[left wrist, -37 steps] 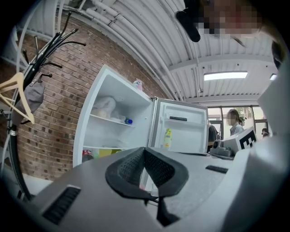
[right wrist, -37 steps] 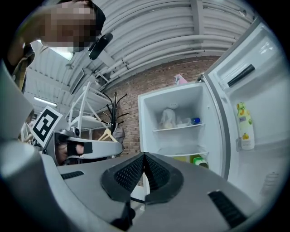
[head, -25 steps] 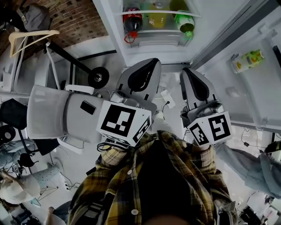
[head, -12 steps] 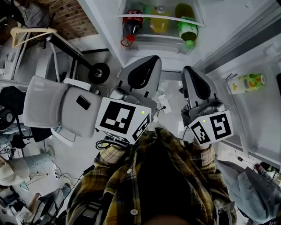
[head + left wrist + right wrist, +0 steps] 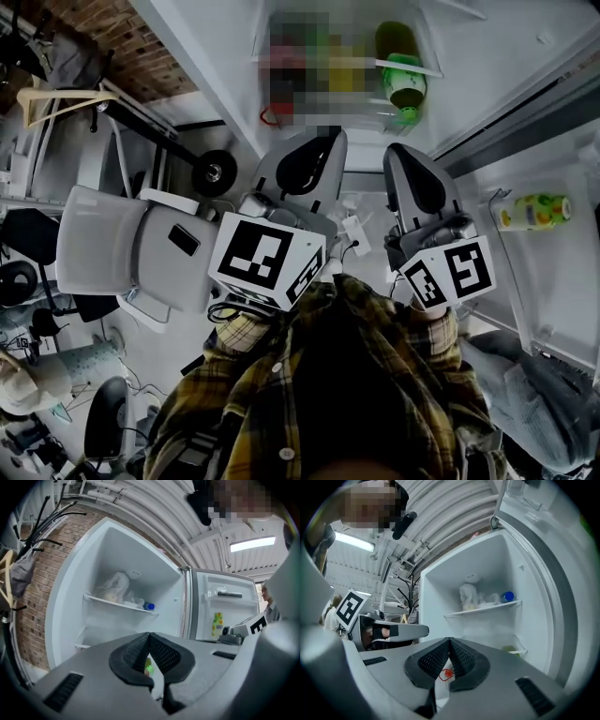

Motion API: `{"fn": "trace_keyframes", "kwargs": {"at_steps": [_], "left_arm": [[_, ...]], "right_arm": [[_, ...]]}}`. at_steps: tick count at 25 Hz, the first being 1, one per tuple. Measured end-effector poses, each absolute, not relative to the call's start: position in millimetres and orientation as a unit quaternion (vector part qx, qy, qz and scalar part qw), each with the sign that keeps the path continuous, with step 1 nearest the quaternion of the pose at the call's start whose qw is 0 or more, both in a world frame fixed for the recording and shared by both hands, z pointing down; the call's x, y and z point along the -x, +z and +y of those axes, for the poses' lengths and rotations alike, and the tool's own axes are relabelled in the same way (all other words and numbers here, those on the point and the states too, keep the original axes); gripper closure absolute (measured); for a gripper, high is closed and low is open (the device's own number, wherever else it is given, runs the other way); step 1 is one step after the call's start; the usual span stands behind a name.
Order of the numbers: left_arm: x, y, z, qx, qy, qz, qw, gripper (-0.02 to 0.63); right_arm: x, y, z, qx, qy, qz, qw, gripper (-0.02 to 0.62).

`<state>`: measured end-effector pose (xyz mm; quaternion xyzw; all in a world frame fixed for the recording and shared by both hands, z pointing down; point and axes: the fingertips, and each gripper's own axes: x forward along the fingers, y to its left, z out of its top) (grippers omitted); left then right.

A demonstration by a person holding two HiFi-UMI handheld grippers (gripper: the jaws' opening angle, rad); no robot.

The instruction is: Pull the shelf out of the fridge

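left gripper [image 5: 149,634]: jaws together, empty | right gripper [image 5: 449,640]: jaws together, empty

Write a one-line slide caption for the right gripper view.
Shut right gripper faces the open fridge, its shelf not yet pulled.

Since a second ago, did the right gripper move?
Yes. In the head view the right gripper has moved forward, closer to the green bottle in the fridge.
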<state>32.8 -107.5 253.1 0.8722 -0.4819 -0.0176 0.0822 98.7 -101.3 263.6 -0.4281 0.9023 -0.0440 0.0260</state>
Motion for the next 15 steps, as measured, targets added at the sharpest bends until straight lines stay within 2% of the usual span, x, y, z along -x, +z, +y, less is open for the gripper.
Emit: {"fn": "trace_keyframes", "kwargs": {"at_steps": [15], "left_arm": [[12, 260, -179, -0.891, -0.018, -0.447, 0.081, 0.603]], "right_arm": [[-51, 268, -176, 0.469, -0.034, 0.882, 0.025, 0.578]]}}
